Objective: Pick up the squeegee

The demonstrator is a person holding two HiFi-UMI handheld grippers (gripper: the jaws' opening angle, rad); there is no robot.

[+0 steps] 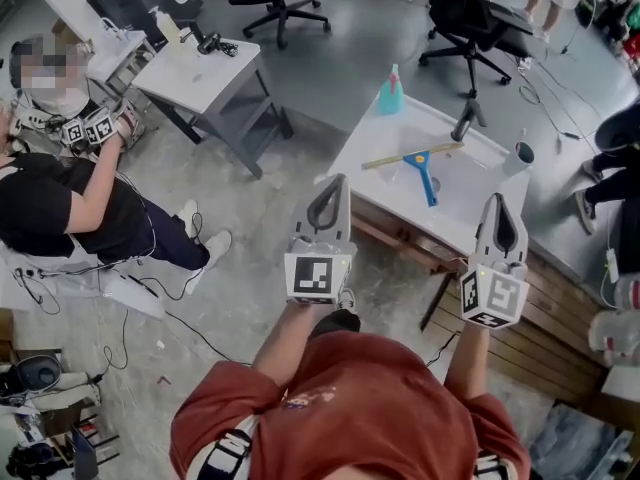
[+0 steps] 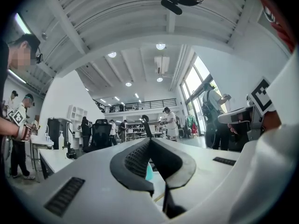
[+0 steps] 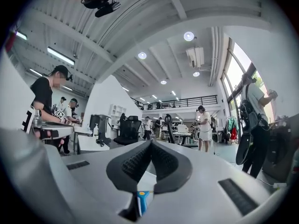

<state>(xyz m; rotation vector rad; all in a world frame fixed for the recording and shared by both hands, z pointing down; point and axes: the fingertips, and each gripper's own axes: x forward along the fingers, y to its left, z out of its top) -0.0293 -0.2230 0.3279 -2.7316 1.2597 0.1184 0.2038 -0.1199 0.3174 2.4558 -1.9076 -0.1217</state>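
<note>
The squeegee, with a blue handle and a long pale yellow blade, lies flat on the white table ahead of me. In the head view both grippers are held out short of the table's near edge. The left gripper points toward the table's near left side, and its jaws meet at the tip with nothing between them. The right gripper hangs over the near right edge, shut and empty. A sliver of the blue squeegee shows below its pads.
On the table stand a teal bottle, a black upright tool and a white cup. Wooden boards lie under the table. A seated person, a grey desk and office chairs surround the area.
</note>
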